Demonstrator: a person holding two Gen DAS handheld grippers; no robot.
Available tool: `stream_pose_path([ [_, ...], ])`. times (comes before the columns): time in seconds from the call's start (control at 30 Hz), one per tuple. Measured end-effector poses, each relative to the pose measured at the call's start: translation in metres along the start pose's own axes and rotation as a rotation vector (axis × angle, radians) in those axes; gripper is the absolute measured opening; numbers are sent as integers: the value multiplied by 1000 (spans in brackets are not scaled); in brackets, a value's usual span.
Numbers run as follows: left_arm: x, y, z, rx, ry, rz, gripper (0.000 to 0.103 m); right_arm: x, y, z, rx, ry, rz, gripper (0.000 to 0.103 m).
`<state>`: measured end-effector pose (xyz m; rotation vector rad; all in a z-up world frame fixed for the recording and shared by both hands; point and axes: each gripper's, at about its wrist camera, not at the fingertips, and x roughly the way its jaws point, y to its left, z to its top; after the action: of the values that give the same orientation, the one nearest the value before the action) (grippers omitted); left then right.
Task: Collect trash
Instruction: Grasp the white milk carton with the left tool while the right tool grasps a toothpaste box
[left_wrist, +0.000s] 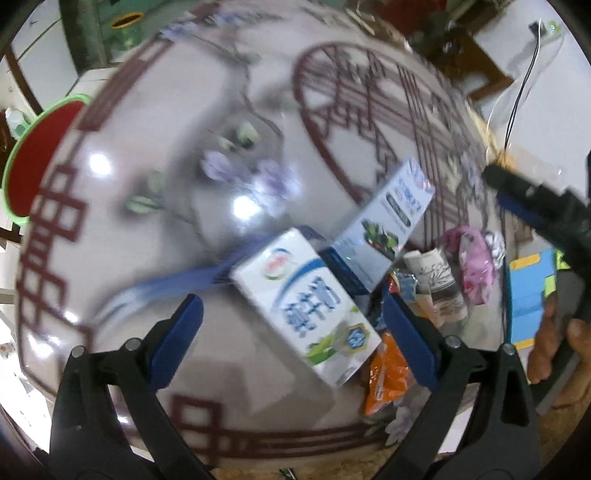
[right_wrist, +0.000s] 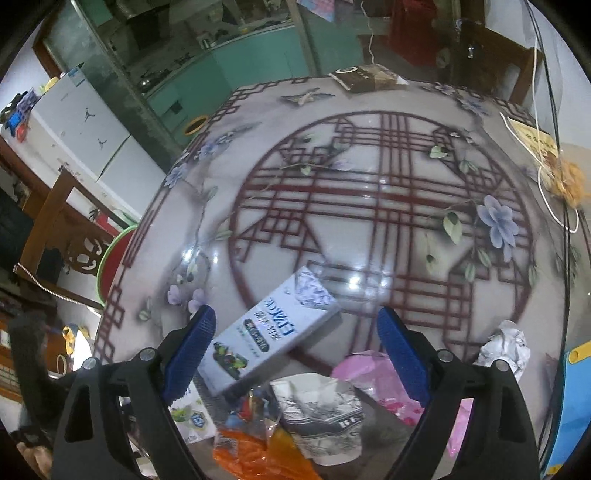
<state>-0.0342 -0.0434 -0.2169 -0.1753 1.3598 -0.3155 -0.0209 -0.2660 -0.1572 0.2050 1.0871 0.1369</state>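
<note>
Two cartons on worktop (right_wrist: 369, 236), milk carton (left_wrist: 310, 306) with blurred Chinese print, toothpaste box (right_wrist: 269, 332) text unreadable, left gripper (left_wrist: 291, 343) jaws wide, empty, straddling milk carton, right gripper (right_wrist: 295, 354) jaws wide, untouching, over toothpaste box.

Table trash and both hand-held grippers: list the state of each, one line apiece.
left hand-held gripper: open, empty, milk carton between its fingers, untouched
right hand-held gripper: open, empty
milk carton: lying flat on the table
toothpaste box: lying flat, closed
paper cup: tipped on its side, crushed
pink plastic bag: crumpled
orange wrapper: crumpled, torn open
white paper ball: crumpled
</note>
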Motion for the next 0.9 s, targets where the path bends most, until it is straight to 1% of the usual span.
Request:
stream_pose_path([
  [0.07, 13, -9, 2, 2, 38, -4, 96, 0, -3, 2, -6, 3, -8, 86],
  [0.13, 26, -18, 2, 18, 70, 23, 96, 2, -4, 7, -26, 10, -15, 86],
  [0.2, 34, -21, 1, 42, 84, 54, 95, 5, -1, 12, -68, 21, -22, 87],
  [0.23, 37, -19, 1, 46, 85, 69, 93, 8, 3, 16, -118, 38, -30, 87],
  [0.27, 39, -17, 0, 39, 84, 72, 83, 14, 9, 19, -184, 61, -41, 88],
  [0.3, 39, -8, 1, 8, 86, 53, 76, 18, 14, 19, -241, 79, -53, 88],
  [0.33, 37, -3, 3, -15, 84, 43, 74, 25, 20, 19, -336, 103, -78, 88],
  [0.4, 31, 12, 5, -62, 58, 32, 65, 36, 34, 16, -525, 152, -99, 87],
  [0.47, 24, 18, 7, -69, 27, 45, 61, 43, 44, 10, -663, 198, -88, 87],
  [0.53, 16, 23, 10, -72, -9, 66, 60, 52, 58, -1, -839, 249, -96, 87],
  [0.6, 10, 25, 13, -79, -38, 75, 59, 63, 73, -12, -987, 262, -116, 87],
  [0.67, 6, 26, 16, -74, -53, 90, 59, 74, 81, -18, -1049, 278, -106, 87],
  [0.73, 3, 26, 20, -72, -66, 103, 59, 88, 90, -23, -1081, 320, -66, 87],
  [0.77, 1, 27, 21, -75, -72, 105, 59, 93, 95, -25, -1097, 339, -47, 90],
  [0.8, -1, 29, 22, -78, -80, 106, 59, 94, 99, -26, -1098, 335, -3, 93],
  [0.83, -3, 32, 22, -81, -87, 107, 59, 96, 102, -25, -1089, 341, 20, 93],
  [0.87, -5, 33, 23, -84, -94, 109, 59, 98, 104, -25, -1080, 349, 26, 93],
  [0.9, -7, 35, 24, -91, -102, 114, 59, 101, 103, -24, -1071, 352, 21, 96],
])
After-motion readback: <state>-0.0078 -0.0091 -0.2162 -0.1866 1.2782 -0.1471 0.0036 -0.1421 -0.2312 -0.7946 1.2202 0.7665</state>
